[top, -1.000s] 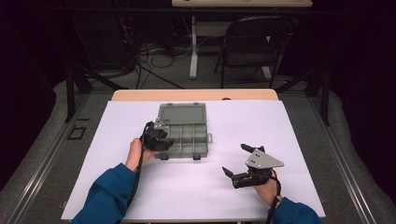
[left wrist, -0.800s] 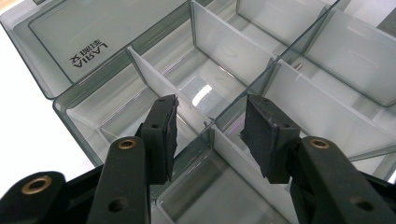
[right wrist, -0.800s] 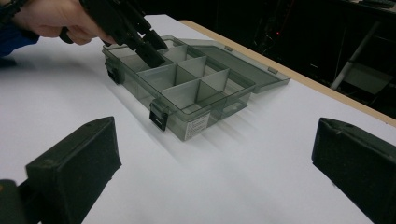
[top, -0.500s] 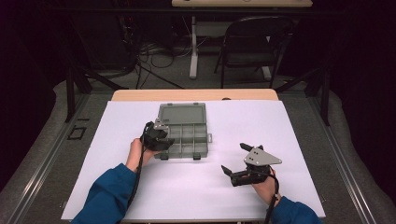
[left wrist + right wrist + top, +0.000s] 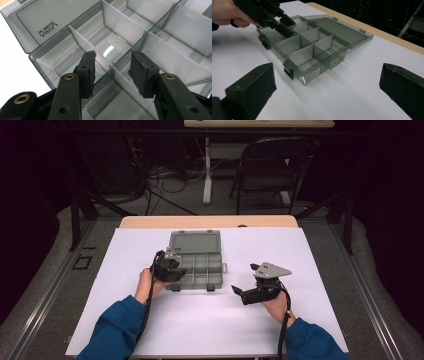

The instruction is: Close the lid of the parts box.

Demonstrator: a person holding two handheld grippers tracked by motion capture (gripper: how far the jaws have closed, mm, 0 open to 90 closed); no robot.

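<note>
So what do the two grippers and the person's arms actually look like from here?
Both are black handheld units. The left gripper has glossy black jaws with brass-ringed holes and matte, rubbery rectangular pads. The right gripper carries a grey three-cornered plate on top. A black cable trails from each. The sleeves are blue; the hands are bare.

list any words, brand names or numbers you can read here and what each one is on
"LARIA", moulded into the clear lid of the open compartment box, seen upside down in the left gripper view.
A short row of small characters beside it on the same lid: too small to read.
A label on the box's near end wall in the right gripper view: too blurred to read.
No other text can be read.
</note>
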